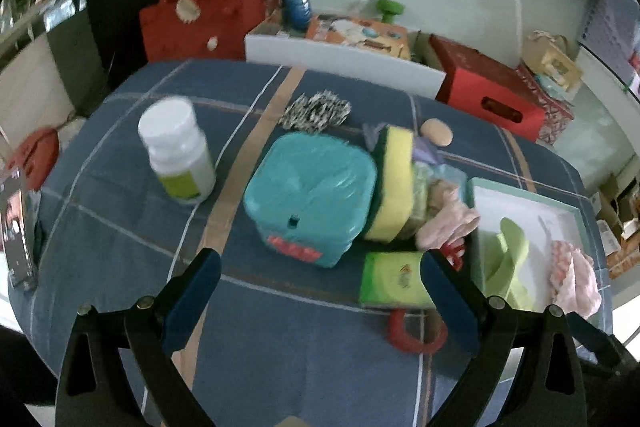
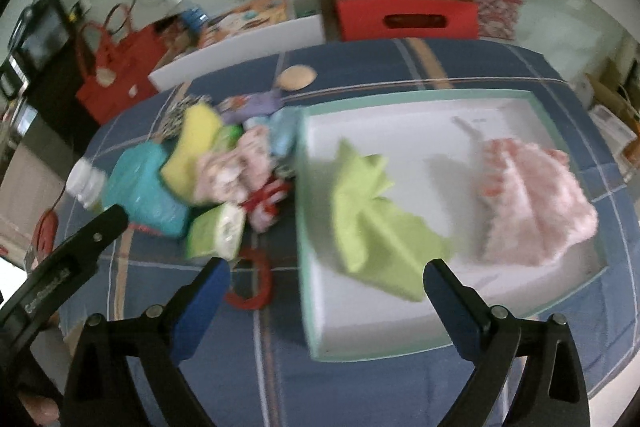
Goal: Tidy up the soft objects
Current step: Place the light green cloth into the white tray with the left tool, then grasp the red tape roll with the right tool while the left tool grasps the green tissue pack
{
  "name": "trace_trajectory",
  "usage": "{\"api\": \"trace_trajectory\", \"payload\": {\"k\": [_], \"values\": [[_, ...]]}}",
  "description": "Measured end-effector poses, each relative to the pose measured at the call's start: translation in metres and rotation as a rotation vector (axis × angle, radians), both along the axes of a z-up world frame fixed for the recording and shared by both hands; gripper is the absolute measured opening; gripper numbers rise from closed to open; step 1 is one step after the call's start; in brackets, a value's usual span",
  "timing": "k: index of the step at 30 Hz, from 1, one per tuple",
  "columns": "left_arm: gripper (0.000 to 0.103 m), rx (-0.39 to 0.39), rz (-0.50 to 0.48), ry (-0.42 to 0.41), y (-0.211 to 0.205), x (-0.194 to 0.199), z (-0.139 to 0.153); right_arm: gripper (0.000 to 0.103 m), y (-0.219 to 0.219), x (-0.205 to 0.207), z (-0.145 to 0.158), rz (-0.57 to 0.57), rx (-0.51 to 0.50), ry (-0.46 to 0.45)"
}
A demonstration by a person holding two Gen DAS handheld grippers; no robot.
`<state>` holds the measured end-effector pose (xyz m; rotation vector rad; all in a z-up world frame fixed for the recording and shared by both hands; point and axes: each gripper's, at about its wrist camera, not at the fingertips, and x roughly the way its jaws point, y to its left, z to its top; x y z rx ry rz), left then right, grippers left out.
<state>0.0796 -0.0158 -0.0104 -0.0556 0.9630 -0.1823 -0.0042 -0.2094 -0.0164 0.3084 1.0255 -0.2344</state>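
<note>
On the blue plaid tablecloth (image 2: 360, 387), a white tray (image 2: 400, 115) with a mint rim holds a green cloth (image 2: 372, 211), its long axis running from far left to near right, and a pink frilly cloth (image 2: 536, 203) at its right end. Left of the tray, a yellow sponge (image 1: 394, 183) leans on edge against a teal tissue pack (image 1: 312, 195), amid a blurred heap of small fabrics. Both the left gripper (image 1: 320, 267) and right gripper (image 2: 326, 277) hover with fingers wide apart, gripping nothing. Motion blur smears the right view.

Left gripper (image 1: 320, 267) and right gripper (image 2: 326, 277) gape (seemingly empty).
</note>
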Motion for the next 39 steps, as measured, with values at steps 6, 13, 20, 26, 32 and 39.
{"api": "trace_trajectory", "payload": {"k": [6,13,20,26,32,39], "values": [[0.100,-0.001,0.067,0.085,0.021,0.004,-0.021,0.099,0.031,0.011,-0.016,0.091,-0.029,0.044],[0.100,0.037,0.085,0.161,0.025,0.013,-0.048,0.099,0.058,0.019,-0.034,0.193,-0.039,0.086],[0.100,0.044,0.126,0.261,0.035,0.019,-0.073,0.099,0.075,0.026,-0.046,0.247,-0.049,0.105],[0.100,0.046,0.179,0.287,0.048,0.023,-0.079,0.092,0.077,0.028,-0.047,0.260,-0.031,0.075],[0.100,0.040,0.186,0.306,0.053,0.024,-0.084,0.088,0.078,0.033,-0.050,0.273,0.005,0.073],[0.100,0.038,0.173,0.312,0.048,0.029,-0.086,0.083,0.076,0.049,-0.067,0.272,0.027,0.122]]}}
